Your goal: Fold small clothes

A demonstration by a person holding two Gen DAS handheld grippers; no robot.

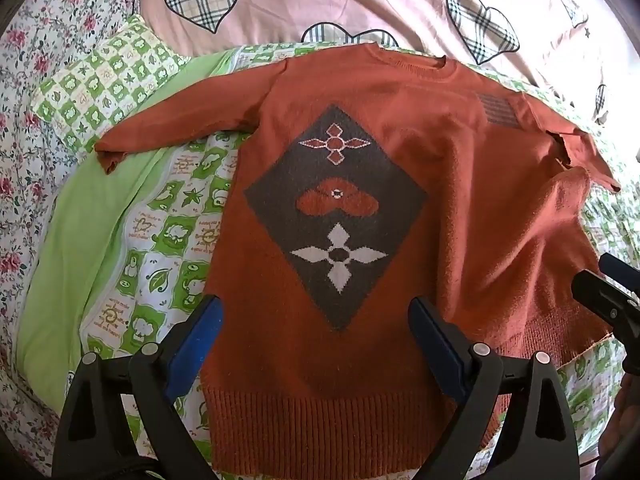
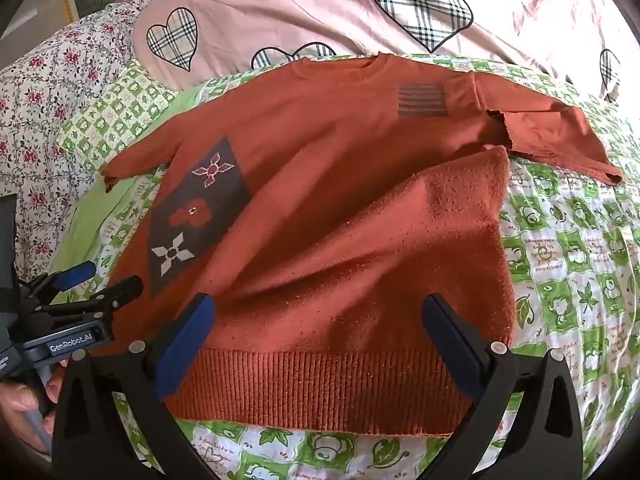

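Observation:
A small rust-orange knitted sweater (image 1: 420, 168) lies face up on the bed, neck away from me, with a dark diamond motif (image 1: 336, 216) on its chest. Both sleeves are spread out sideways. Its right side is folded over and rumpled in the right wrist view (image 2: 452, 216). My left gripper (image 1: 316, 316) is open above the lower hem, empty. My right gripper (image 2: 316, 312) is open above the hem's right part, empty. Each gripper shows at the edge of the other's view: the right one (image 1: 608, 292) and the left one (image 2: 100, 280).
The sweater lies on a green and white patterned blanket (image 2: 568, 280). A matching pillow (image 1: 100, 84) sits at the back left. A pink quilt with plaid hearts (image 2: 360, 12) lies behind. A floral sheet (image 1: 24, 140) covers the left side.

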